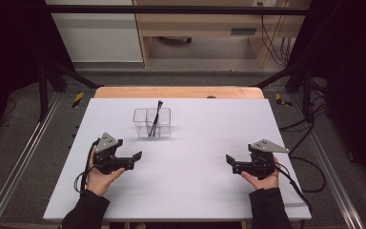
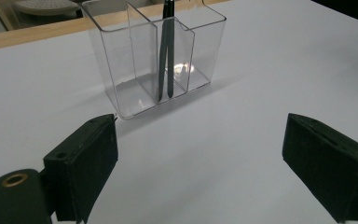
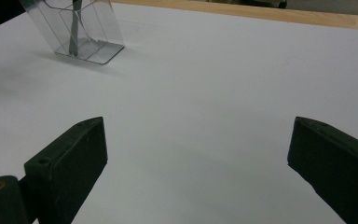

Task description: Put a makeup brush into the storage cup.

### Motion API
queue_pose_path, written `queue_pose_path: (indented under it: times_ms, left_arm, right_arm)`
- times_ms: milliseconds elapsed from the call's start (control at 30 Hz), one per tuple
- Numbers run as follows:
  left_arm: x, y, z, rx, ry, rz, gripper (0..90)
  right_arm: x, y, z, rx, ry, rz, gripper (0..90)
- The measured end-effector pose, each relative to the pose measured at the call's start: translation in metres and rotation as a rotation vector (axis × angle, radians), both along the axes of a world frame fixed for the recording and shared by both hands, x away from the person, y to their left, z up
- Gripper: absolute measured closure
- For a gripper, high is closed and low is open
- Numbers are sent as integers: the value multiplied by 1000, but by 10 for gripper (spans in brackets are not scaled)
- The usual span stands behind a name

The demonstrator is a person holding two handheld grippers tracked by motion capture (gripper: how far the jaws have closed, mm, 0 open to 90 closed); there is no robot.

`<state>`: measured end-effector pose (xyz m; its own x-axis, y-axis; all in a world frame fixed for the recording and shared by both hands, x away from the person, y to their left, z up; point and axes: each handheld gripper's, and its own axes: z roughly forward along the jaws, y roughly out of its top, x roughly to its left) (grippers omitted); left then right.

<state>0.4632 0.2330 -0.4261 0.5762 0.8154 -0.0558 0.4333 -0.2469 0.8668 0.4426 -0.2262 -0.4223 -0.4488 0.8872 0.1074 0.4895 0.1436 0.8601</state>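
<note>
Left gripper (image 2: pixel 200 163) fingers released, empty; right gripper (image 3: pixel 198 163) fingers released, empty; 2 dark pens (image 2: pixel 167 51) upright in clear organizer (image 2: pixel 121 65) on counter (image 1: pixel 195 157).

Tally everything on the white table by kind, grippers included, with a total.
Clear divided holder: 1
Dark pen-like sticks standing in the holder's middle compartment: 2
Handheld grippers, left gripper and right gripper, both open: 2
Total: 5

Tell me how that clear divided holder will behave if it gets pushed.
The clear holder looks thin-walled and light, so it probably slides on the smooth white table. The dark pen leaning above its rim may rattle or shift.
</note>
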Motion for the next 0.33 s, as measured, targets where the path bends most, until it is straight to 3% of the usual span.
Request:
queue_pose_path:
  times_ms: [333]
  left_arm:
    - [-5,10,-11,-2,19,5,89]
  right_arm:
    - [-1,-1,-1,3,3,5,54]
